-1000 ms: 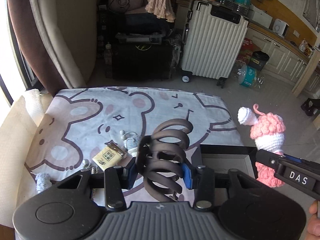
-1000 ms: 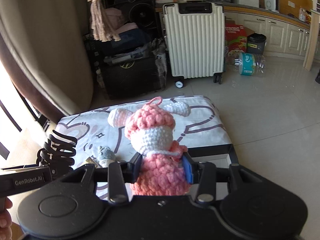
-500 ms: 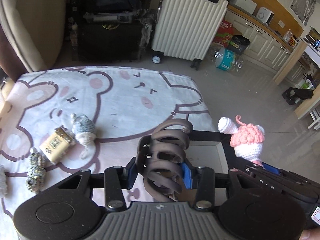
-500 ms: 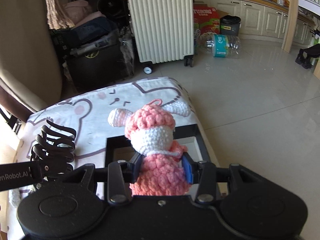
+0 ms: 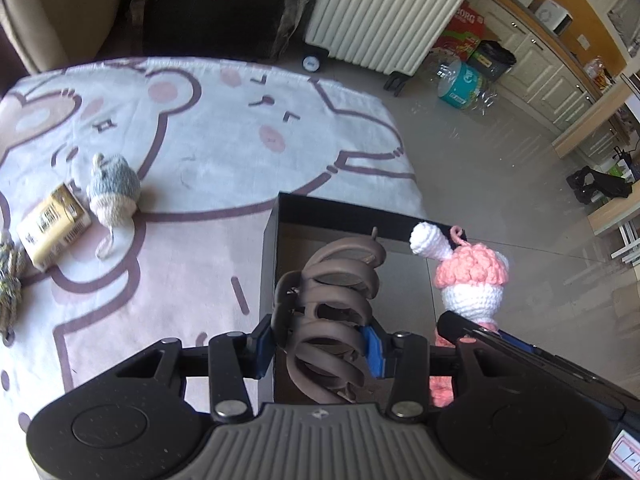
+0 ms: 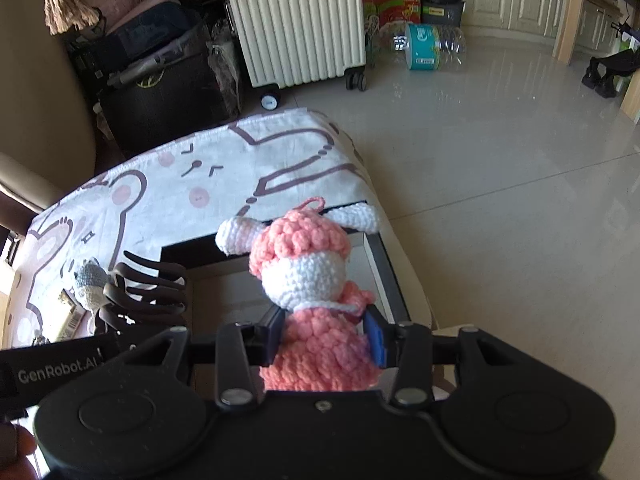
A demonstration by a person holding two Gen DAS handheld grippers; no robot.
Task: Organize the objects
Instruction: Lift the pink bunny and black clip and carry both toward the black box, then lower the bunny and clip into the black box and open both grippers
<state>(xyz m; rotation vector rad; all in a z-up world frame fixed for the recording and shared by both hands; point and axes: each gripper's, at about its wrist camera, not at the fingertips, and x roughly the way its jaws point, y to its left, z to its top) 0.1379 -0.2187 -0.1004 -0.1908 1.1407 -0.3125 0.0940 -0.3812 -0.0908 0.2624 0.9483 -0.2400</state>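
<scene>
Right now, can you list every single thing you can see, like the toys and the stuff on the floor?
Brown plastic claw hair clip: one, held over the box.
Pink and white crocheted bunny doll: one, held over the box.
Black open box: one, at the table's edge.
Bear-print cloth: one, pink and white, covering the table.
Grey-blue knitted toy: one, on the cloth.
Yellow small packet: one, beside that toy.
Twisted yarn bundle: one, grey-green, at the cloth's edge.
Cream ribbed suitcase: one, on the floor.
Left gripper: one, black, clamping the clip.
Right gripper: one, black, clamping the doll.
</scene>
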